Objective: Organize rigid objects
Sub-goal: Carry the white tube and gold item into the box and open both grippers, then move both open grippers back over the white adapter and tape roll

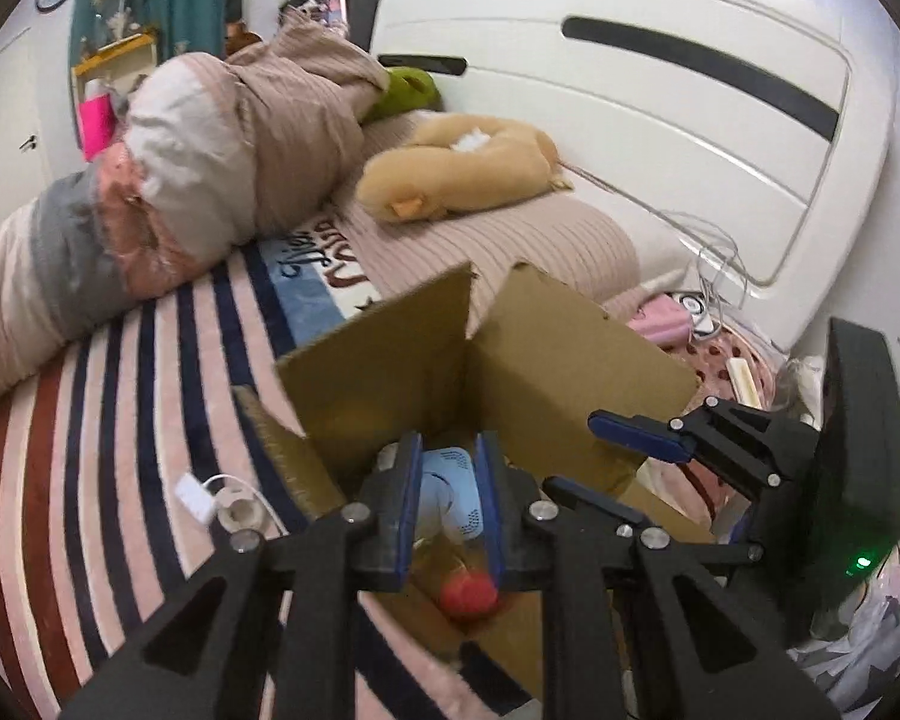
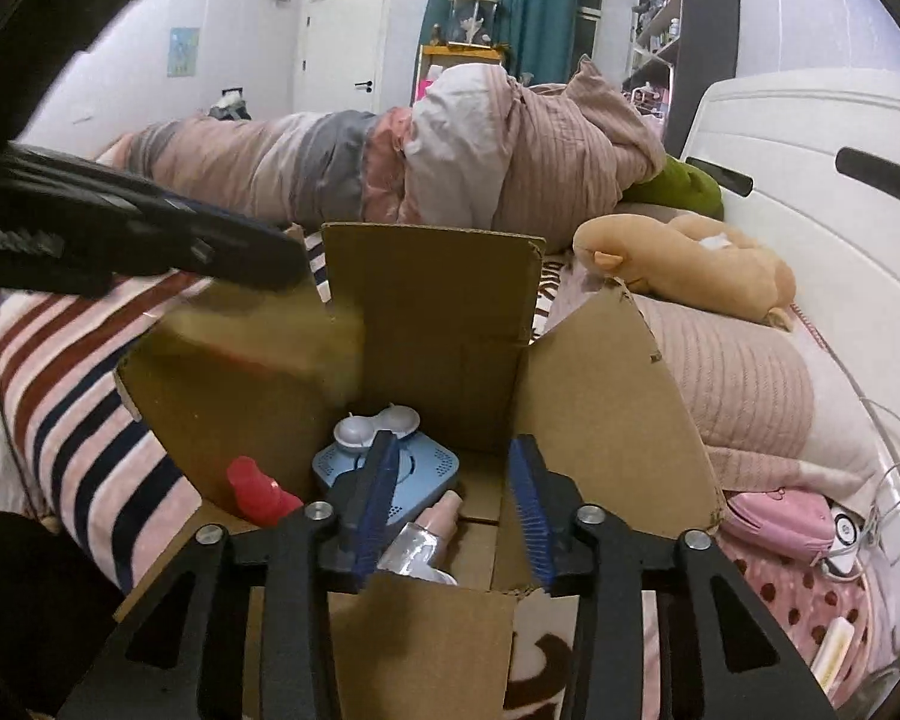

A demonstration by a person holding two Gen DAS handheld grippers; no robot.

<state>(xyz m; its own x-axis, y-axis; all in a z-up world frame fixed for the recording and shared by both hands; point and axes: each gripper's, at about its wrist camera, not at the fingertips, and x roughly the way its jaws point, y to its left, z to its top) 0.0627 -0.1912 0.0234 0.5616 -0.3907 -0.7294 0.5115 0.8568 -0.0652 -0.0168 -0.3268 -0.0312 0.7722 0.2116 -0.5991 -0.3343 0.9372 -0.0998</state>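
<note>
An open cardboard box (image 1: 528, 354) stands on the striped bed; it also shows in the right wrist view (image 2: 438, 312). Inside lie a light blue square device (image 2: 435, 468), a white two-cup case (image 2: 378, 423), a red-capped bottle (image 2: 258, 489) and a clear pink-topped bottle (image 2: 426, 534). My left gripper (image 1: 447, 510) hangs over the box, its jaws apart with the blue device (image 1: 450, 492) and the red cap (image 1: 468, 597) showing between them below. My right gripper (image 2: 459, 516) is open and empty over the box; it also shows in the left wrist view (image 1: 606, 462).
A rolled duvet (image 1: 168, 180), a tan plush toy (image 1: 456, 168) and a white headboard (image 1: 660, 120) lie beyond the box. A white charger with cable (image 1: 210, 495) lies on the striped blanket to the left. A pink pouch (image 2: 774, 516) and cables lie to the right.
</note>
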